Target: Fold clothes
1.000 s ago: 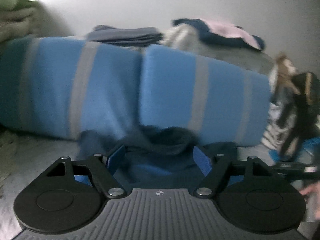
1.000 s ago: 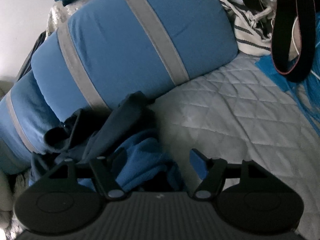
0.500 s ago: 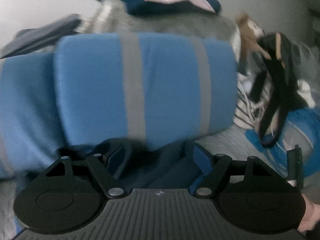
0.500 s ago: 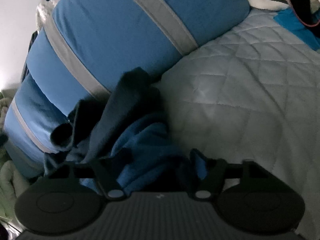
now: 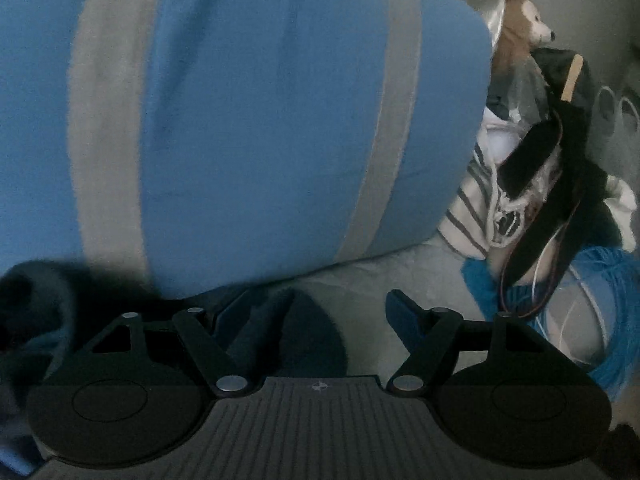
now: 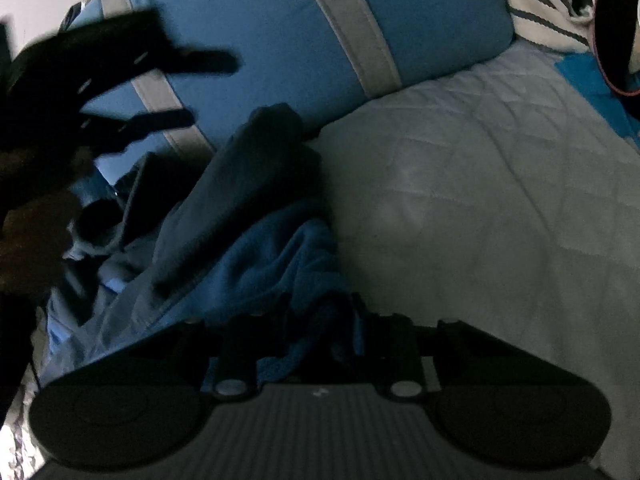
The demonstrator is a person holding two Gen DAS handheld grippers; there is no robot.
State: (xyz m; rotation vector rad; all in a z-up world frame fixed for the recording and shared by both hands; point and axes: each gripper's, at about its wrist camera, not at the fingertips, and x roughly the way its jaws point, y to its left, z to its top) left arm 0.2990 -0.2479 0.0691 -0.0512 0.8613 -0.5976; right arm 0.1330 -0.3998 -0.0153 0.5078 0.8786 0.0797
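Observation:
A crumpled dark navy garment with a bright blue fleecy inside (image 6: 248, 240) lies on the bed against a blue pillow. My right gripper (image 6: 324, 320) is shut on a bunched fold at the garment's near edge. In the left wrist view, a dark fold of the garment (image 5: 288, 332) lies by the left finger, and my left gripper (image 5: 320, 308) stands open above it, gripping nothing. The left gripper (image 6: 204, 88) also shows, blurred, at the upper left of the right wrist view, above the garment's far side, jaws apart.
Blue pillows with grey bands (image 5: 248, 120) (image 6: 304, 40) stand close behind the garment. A grey quilted bedcover (image 6: 480, 200) stretches to the right. A striped cloth (image 5: 476, 208), a black strap (image 5: 560, 184), a blue cloth (image 5: 608, 304) and a soft toy (image 5: 520, 20) crowd the far right.
My right gripper has closed on the garment's blue fold. My left gripper has swung right and closer to the pillow, and now appears in the right wrist view.

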